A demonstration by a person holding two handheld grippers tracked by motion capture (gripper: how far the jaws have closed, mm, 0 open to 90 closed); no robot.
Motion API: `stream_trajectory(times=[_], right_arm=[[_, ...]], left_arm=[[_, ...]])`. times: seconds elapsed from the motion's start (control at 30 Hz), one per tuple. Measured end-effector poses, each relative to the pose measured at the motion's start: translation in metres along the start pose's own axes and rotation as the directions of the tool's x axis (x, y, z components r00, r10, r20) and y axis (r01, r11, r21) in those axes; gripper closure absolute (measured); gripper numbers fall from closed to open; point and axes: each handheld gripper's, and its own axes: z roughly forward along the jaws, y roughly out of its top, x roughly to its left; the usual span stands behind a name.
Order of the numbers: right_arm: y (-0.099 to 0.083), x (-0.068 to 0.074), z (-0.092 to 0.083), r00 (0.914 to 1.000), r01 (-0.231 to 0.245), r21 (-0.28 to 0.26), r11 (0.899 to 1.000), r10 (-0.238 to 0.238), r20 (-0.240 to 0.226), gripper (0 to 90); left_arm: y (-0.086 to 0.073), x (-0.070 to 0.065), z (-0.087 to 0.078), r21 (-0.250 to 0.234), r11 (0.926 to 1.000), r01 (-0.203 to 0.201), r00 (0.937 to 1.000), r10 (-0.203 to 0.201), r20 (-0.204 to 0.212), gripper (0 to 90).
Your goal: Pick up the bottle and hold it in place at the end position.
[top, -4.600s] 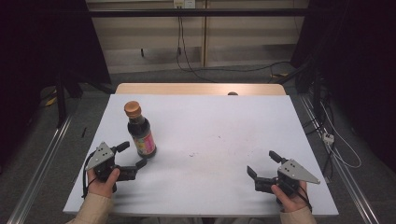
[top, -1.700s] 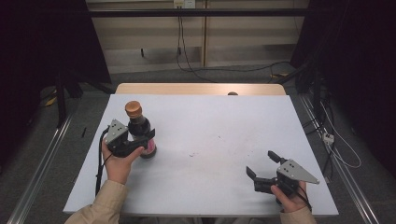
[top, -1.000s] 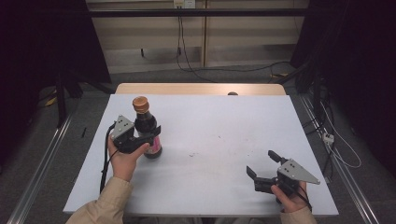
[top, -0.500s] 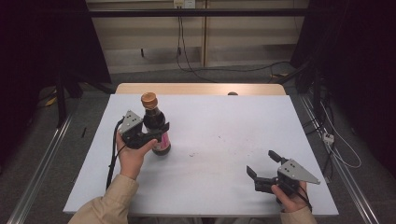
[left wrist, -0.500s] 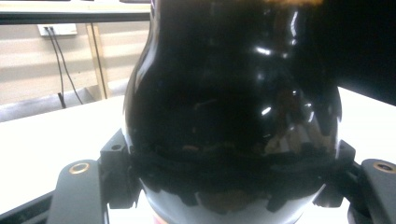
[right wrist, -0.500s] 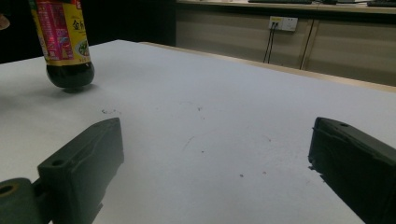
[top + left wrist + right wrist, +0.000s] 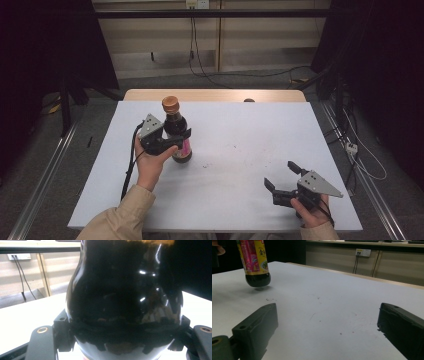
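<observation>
While your left gripper (image 7: 172, 140) pinches the dark sauce bottle (image 7: 175, 131) around its body, your left hand (image 7: 150, 165) carries it at the left-centre of the white counter (image 7: 240, 150), upright or close to it, orange-brown cap (image 7: 170, 104) on top. From the right gripper view the bottle's rounded base (image 7: 258, 280) hangs just clear of the counter, with a faint shadow on the surface beneath it, and its red and yellow label (image 7: 253, 256) faces that camera. Seen from the left gripper view, your jaws press against both sides of the bottle's glossy black shoulder, which bulges above them, and a pale strip of the label edge peeks out below. Your right gripper (image 7: 285, 182) rests low near the counter's front right corner, well apart from the bottle, held in your right hand (image 7: 312, 215), with the grey three-cornered plate (image 7: 320, 184) on top. Its jaws stand spread wide with nothing between them; in its own view they rise at either side over bare counter marked with a few small dark specks. A black cable (image 7: 131, 160) trails from your left gripper back along your tan sleeve (image 7: 117, 217). Beyond the counter's far edge you can see a strip of wooden top (image 7: 215, 95), then a grey floor with loose cables (image 7: 210, 70) and a pale wall with a socket (image 7: 363, 252).
</observation>
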Motion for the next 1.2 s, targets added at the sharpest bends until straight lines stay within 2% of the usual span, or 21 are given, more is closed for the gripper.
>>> stream_trajectory(times=[0.03,0.13,0.23,0.27,0.4,0.43,0.53,0.67,0.77,1.07,1.2], right_arm=[[0.000,0.000,0.000,1.0000,0.000,0.000,1.000,0.000,0.001,2.8],[0.000,0.000,0.000,1.0000,-0.001,0.001,1.000,0.001,0.000,2.8],[0.000,0.000,0.000,1.0000,-0.001,0.000,1.000,0.001,-0.001,2.8],[0.000,0.000,0.000,1.0000,-0.001,0.000,1.000,0.001,-0.001,2.8],[0.000,0.000,0.000,1.0000,0.000,0.000,1.000,0.000,-0.001,2.8],[0.000,0.000,0.000,1.0000,-0.001,-0.001,1.000,0.001,-0.002,2.8],[-0.001,-0.001,0.000,1.0000,-0.002,0.000,1.000,0.002,-0.003,2.8],[-0.001,0.000,0.000,1.0000,-0.001,0.003,1.000,0.001,-0.003,2.8],[-0.001,0.000,0.000,1.0000,-0.001,0.001,1.000,0.001,-0.003,2.9],[-0.001,-0.001,-0.001,1.0000,-0.005,0.001,1.000,0.005,-0.002,2.9],[-0.001,-0.001,-0.001,1.0000,-0.005,0.002,1.000,0.005,-0.002,2.9]], left_arm=[[0.000,-0.002,0.003,0.002,1.0000,0.007,1.0000,-0.007,0.006,27.7],[0.000,-0.001,0.006,0.008,0.9999,-0.014,0.9999,0.014,0.007,27.7],[0.000,-0.003,0.010,0.012,0.9999,-0.003,1.0000,0.003,0.009,27.7],[0.001,-0.003,0.013,0.017,0.9997,-0.018,0.9998,0.018,0.007,27.7],[0.003,-0.004,0.017,0.010,0.9999,-0.005,0.9999,0.005,0.010,27.7],[0.004,-0.004,0.017,0.014,0.9995,-0.029,0.9995,0.029,0.011,27.7],[0.006,-0.006,0.020,0.014,0.9991,-0.040,0.9991,0.040,0.014,27.7],[0.007,-0.009,0.026,0.016,0.9991,-0.039,0.9990,0.038,0.024,27.7],[0.008,-0.012,0.031,0.016,0.9996,-0.021,0.9994,0.021,0.029,27.6],[0.011,-0.014,0.042,0.018,0.9990,-0.040,0.9981,0.040,0.047,27.6],[0.012,-0.016,0.047,0.019,0.9993,-0.031,0.9982,0.030,0.053,27.6]])
